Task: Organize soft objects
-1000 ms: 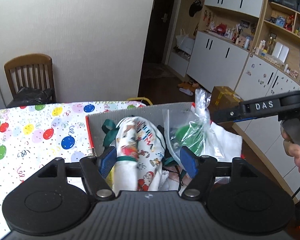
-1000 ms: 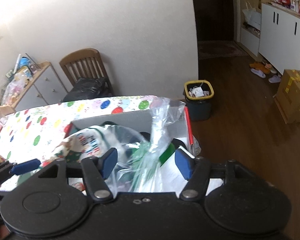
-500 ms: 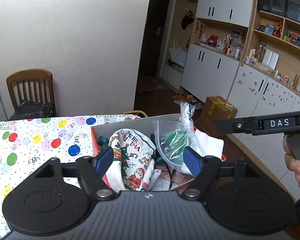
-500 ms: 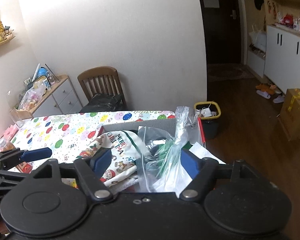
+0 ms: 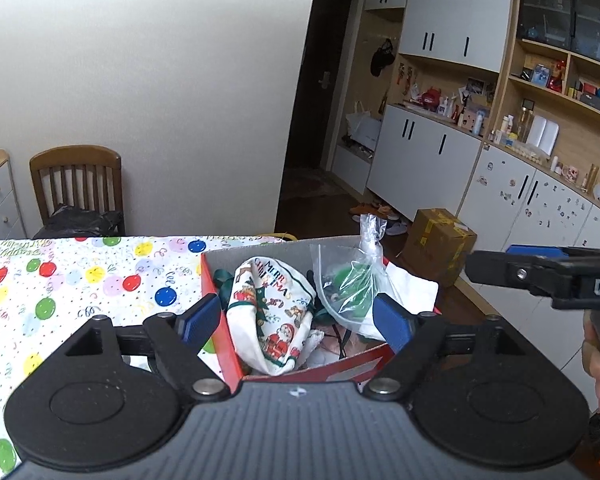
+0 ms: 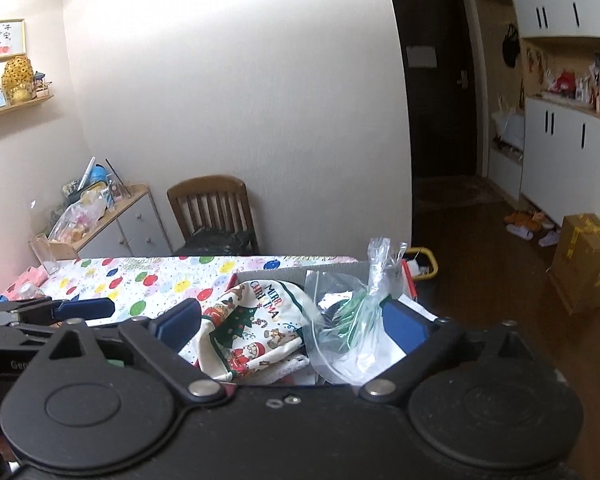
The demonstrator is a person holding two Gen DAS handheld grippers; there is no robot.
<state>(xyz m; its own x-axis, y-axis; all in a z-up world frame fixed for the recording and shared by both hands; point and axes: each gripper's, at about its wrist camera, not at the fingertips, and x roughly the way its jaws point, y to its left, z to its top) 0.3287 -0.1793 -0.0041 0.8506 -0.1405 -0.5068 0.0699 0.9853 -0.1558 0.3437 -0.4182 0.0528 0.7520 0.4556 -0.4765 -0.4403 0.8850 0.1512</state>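
Observation:
A red box with a grey inside (image 5: 256, 254) (image 6: 340, 269) stands at the table's right end. In it lie a white Christmas-print cloth (image 5: 274, 312) (image 6: 256, 332) and a clear plastic bag with green contents (image 5: 346, 282) (image 6: 352, 328). My left gripper (image 5: 296, 322) is open and empty, held above the box's near side. My right gripper (image 6: 296, 322) is open and empty, also above the box. In the left wrist view the right gripper shows at the right edge (image 5: 540, 272). In the right wrist view the left gripper shows at the left (image 6: 60, 310).
The table has a balloon-print cloth (image 5: 80, 280) (image 6: 148, 280). A wooden chair (image 5: 78, 184) (image 6: 212, 208) stands behind it by the wall. A drawer unit (image 6: 116, 228) is at the left, a bin (image 6: 422, 264) and a cardboard box (image 5: 436, 240) on the floor to the right.
Both grippers have drawn up and back from the box. The cloth and the bag now lie lower and farther from the fingers. Both stay open.

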